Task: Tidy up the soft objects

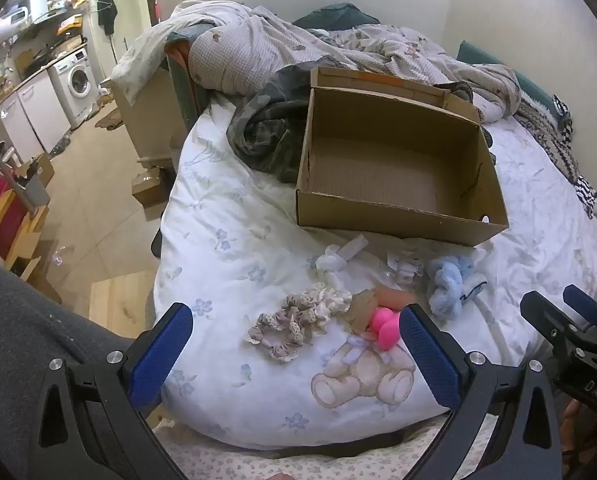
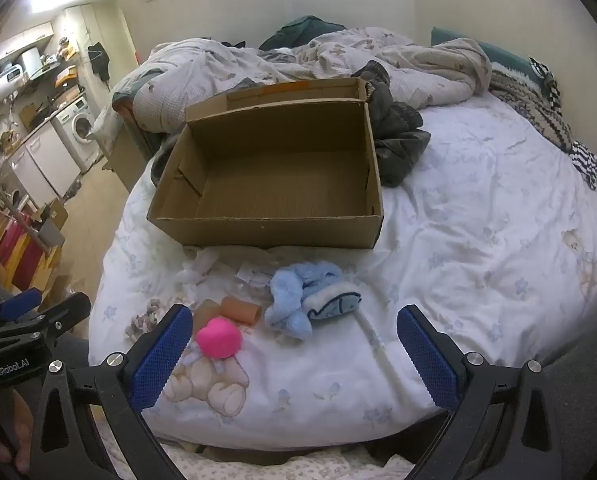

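Observation:
An open, empty cardboard box (image 1: 394,172) stands on the bed; it also shows in the right wrist view (image 2: 274,184). In front of it lie several soft items: beige scrunchies (image 1: 294,320), a pink ball (image 1: 384,330) (image 2: 218,338), a tan tube (image 2: 240,310), a light blue fluffy sock bundle (image 1: 450,284) (image 2: 306,298) and white bits (image 1: 332,262). My left gripper (image 1: 296,350) is open and empty, near the scrunchies and pink ball. My right gripper (image 2: 292,344) is open and empty, before the blue bundle.
A rumpled duvet (image 1: 282,40) and dark clothing (image 1: 266,128) lie behind the box. Patterned knitwear (image 2: 538,108) lies at the right edge of the bed. To the left are the floor, a washing machine (image 1: 78,80) and wooden shelving (image 1: 6,216).

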### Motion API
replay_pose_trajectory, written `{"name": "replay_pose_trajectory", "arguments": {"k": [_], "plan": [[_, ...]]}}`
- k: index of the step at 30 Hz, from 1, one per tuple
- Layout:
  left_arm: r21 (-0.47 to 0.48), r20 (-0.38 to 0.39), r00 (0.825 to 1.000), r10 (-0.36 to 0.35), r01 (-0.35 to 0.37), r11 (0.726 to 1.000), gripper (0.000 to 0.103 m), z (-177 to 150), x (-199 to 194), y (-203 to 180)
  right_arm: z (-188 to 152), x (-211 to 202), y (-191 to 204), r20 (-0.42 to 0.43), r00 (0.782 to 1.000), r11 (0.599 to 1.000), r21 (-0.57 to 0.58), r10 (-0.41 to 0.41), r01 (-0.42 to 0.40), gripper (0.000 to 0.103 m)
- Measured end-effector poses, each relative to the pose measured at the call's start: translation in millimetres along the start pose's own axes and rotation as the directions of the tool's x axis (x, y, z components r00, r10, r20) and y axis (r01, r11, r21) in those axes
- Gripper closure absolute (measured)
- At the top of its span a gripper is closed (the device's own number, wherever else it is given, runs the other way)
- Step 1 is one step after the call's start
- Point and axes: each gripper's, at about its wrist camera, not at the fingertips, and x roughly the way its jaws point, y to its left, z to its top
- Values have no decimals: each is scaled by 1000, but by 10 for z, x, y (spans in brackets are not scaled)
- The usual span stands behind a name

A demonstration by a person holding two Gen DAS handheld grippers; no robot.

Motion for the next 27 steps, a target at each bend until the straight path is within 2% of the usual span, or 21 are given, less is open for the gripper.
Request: {"name": "replay_pose_trajectory", "arguments": {"k": [20, 23, 24, 25, 27], "plan": [[6, 13, 1000, -4, 4, 1000, 0, -16, -13, -6, -4, -1, -15, -5, 1000, 1000, 7, -10, 10, 0], [4, -11, 1000, -3, 3, 1000, 0, -12, 24, -17, 0, 6, -26, -9, 1000, 1000, 9, -10, 10, 0], [4, -10, 1000, -2, 3, 1000, 0, -12, 24, -18, 1, 4, -24, -7, 1000, 1000, 9, -11, 11, 0], [0, 23, 1000, -12, 12, 1000, 0, -14, 18, -15, 4, 6, -21, -6, 1000, 1000, 9, -11, 11, 0], [2, 7, 1000, -7, 7, 1000, 0, -11, 21, -18, 3, 6, -21, -7, 1000, 1000, 9, -10, 10, 0]]}}
